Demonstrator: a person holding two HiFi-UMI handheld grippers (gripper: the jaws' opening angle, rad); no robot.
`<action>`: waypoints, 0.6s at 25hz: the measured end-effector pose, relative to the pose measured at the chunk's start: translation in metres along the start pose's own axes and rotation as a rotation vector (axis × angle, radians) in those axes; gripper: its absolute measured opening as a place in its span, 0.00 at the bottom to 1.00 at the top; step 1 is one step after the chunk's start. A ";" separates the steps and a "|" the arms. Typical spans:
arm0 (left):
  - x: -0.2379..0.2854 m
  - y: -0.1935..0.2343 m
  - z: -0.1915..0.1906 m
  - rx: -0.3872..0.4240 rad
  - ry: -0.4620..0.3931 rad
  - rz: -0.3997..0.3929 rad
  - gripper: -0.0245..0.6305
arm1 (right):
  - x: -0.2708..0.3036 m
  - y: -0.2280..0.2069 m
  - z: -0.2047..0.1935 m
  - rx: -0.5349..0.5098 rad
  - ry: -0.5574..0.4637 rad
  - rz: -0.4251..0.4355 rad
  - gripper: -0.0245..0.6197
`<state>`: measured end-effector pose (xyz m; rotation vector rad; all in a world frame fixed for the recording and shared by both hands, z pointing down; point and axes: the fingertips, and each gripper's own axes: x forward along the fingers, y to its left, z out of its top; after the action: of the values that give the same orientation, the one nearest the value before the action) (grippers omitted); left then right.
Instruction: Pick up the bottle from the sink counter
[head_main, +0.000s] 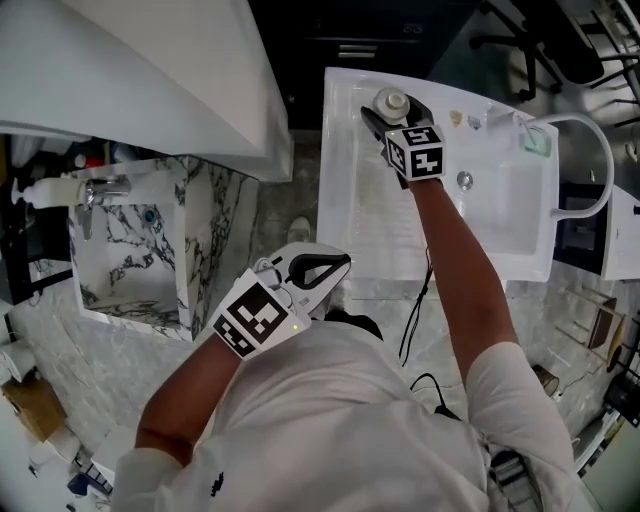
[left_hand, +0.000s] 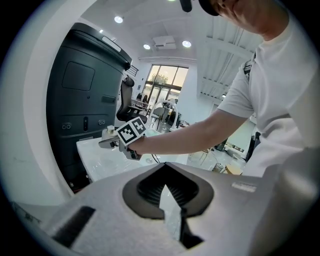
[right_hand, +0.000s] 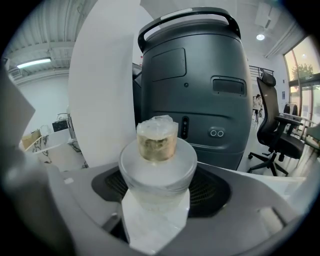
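Note:
A frosted bottle (head_main: 391, 100) with a pale stopper stands at the far left corner of the white sink counter (head_main: 350, 200). My right gripper (head_main: 394, 110) reaches out over the counter, and its dark jaws sit on either side of the bottle. In the right gripper view the bottle (right_hand: 157, 165) fills the gap between the jaws of the right gripper (right_hand: 157, 202), touching both sides. My left gripper (head_main: 335, 268) is held back near my body, shut and empty. In its own view the left gripper (left_hand: 170, 200) shows only a thin slit, and the right gripper (left_hand: 107, 142) is far off.
The counter's basin (head_main: 500, 200) lies right of the bottle, with a curved white faucet (head_main: 585, 135) beyond it. A marble sink unit (head_main: 130, 250) stands to the left. A dark grey machine (right_hand: 200, 85) rises behind the bottle, an office chair (right_hand: 275, 125) beside it. A cable (head_main: 415, 310) hangs down.

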<state>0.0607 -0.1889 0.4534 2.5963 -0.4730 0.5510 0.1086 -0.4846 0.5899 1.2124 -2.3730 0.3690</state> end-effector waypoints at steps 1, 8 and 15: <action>0.001 -0.004 0.001 0.002 -0.003 0.001 0.05 | -0.006 0.000 0.002 -0.001 -0.003 0.001 0.58; 0.008 -0.032 0.005 0.014 -0.022 0.001 0.05 | -0.059 0.004 0.015 -0.005 -0.032 0.024 0.58; 0.014 -0.057 0.008 0.026 -0.041 0.011 0.05 | -0.120 0.008 0.020 -0.018 -0.042 0.053 0.58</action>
<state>0.0979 -0.1479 0.4337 2.6360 -0.4964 0.5111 0.1581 -0.4049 0.5124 1.1623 -2.4424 0.3422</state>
